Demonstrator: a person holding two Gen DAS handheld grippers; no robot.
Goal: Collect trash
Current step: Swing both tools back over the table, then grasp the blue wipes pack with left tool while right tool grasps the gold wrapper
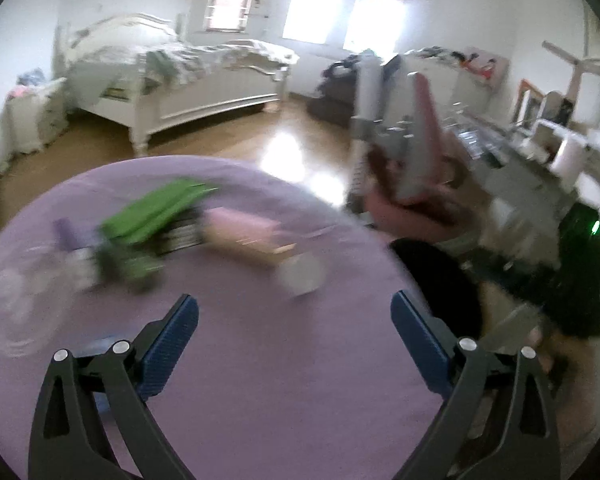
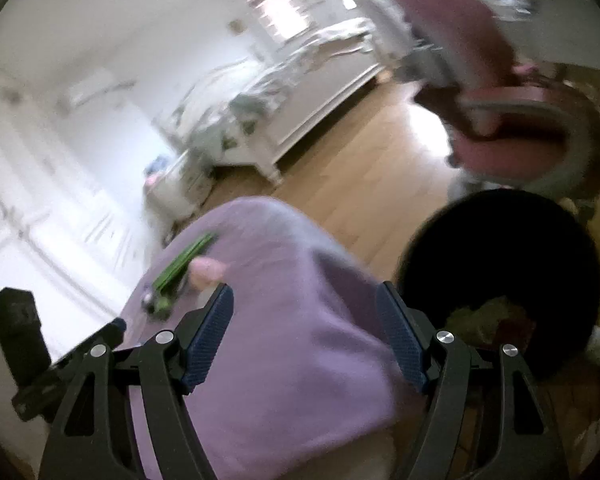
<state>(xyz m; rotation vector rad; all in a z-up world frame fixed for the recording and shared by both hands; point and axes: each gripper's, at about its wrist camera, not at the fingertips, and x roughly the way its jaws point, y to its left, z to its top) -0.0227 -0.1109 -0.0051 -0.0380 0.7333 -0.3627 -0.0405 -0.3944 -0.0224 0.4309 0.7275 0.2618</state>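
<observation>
A round table under a purple cloth [image 1: 260, 380] holds blurred litter: a green packet [image 1: 156, 216], a pink box [image 1: 240, 234], a small pale crumpled piece [image 1: 302, 276], a little purple bottle [image 1: 66, 234] and something clear at the left edge [image 1: 16, 292]. My left gripper [image 1: 296, 308] hangs open over the cloth just short of the pale piece, nothing between its fingers. A black bin [image 2: 500, 256] stands beside the table with scraps [image 2: 488, 316] inside. My right gripper [image 2: 304, 296] is open and empty over the table's edge [image 2: 300, 360], the green packet [image 2: 184, 264] ahead to its left.
A pink office chair [image 2: 500, 120] stands behind the bin on the wooden floor [image 2: 360, 184]. A white bed [image 1: 180, 88] lies across the room. A cluttered desk [image 1: 540, 152] runs along the right. A black device [image 2: 16, 332] shows at the right wrist view's lower left.
</observation>
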